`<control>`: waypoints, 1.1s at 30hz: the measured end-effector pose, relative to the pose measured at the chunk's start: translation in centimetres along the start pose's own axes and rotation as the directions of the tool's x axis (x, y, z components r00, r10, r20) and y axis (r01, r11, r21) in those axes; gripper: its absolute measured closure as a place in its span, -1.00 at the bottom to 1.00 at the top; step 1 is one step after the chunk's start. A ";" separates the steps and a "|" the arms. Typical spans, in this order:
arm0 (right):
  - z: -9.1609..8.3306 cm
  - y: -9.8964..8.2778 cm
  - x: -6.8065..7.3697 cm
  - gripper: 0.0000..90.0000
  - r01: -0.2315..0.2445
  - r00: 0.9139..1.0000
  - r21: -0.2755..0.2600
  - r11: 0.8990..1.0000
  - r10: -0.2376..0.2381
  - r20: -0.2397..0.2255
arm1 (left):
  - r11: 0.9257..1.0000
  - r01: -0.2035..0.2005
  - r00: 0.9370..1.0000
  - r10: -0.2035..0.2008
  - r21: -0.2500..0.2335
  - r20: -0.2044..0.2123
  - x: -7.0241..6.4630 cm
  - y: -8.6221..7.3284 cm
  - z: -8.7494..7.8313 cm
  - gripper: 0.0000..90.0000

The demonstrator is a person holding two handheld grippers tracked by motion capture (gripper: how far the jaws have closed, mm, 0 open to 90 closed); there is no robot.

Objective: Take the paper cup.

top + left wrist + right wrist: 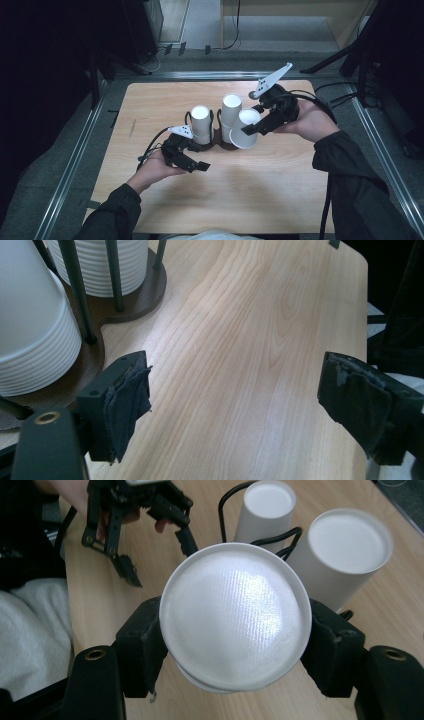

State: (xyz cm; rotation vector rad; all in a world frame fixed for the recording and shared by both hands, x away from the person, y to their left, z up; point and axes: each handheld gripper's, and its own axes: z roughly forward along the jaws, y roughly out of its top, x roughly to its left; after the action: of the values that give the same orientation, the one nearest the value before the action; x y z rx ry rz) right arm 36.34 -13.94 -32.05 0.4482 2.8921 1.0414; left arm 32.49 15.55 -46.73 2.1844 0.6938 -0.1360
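Observation:
A dark wire holder (220, 144) on the wooden table (280, 190) carries two stacks of upturned white paper cups, one at the left (201, 124) and a taller one beside it (231, 112). My right gripper (252, 128) is shut on a single white cup (248, 131), tilted just right of the holder. In the right gripper view the cup's base (235, 615) faces the camera with a jaw pressed on each side. My left gripper (199, 167) stands open over bare wood in front of the holder, and nothing lies between its pads (125, 400). The stacks (30, 325) sit up and to its left.
Metal rails (75, 165) run along both long sides of the table, with dark floor beyond. Black stands (360, 50) and cables lie at the far right. Bare wood stretches from the holder to the table's near edge. The person's sleeves (350, 170) come in from below.

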 end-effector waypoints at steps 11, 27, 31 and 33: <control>2.7 -2.4 0.9 -0.26 0.013 1.000 -0.001 1.000 -0.013 -0.027 | 1.000 -0.024 1.000 0.024 -0.015 0.003 -0.3 -0.2 -0.2 -0.70; 6.9 -6.8 2.9 -0.26 -0.015 0.999 -0.078 0.997 0.012 -0.035 | 0.999 -0.038 0.999 0.038 -0.021 0.008 0.1 -0.4 -0.3 -0.68; 7.6 -7.3 3.0 -0.26 -0.024 0.999 -0.082 0.996 0.021 -0.041 | 0.999 -0.048 0.999 0.048 -0.025 0.005 0.0 -0.4 -0.2 -0.68; 8.0 -7.5 3.1 -0.26 -0.030 0.999 -0.088 0.996 0.026 -0.043 | 0.998 -0.051 0.999 0.051 -0.024 0.002 0.0 -0.4 -0.2 -0.68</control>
State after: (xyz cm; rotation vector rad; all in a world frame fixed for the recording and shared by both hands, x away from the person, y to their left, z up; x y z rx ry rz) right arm 32.47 -13.61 -42.70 0.4694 2.8696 1.1917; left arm 32.20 15.91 -46.90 2.1766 0.6346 -0.1040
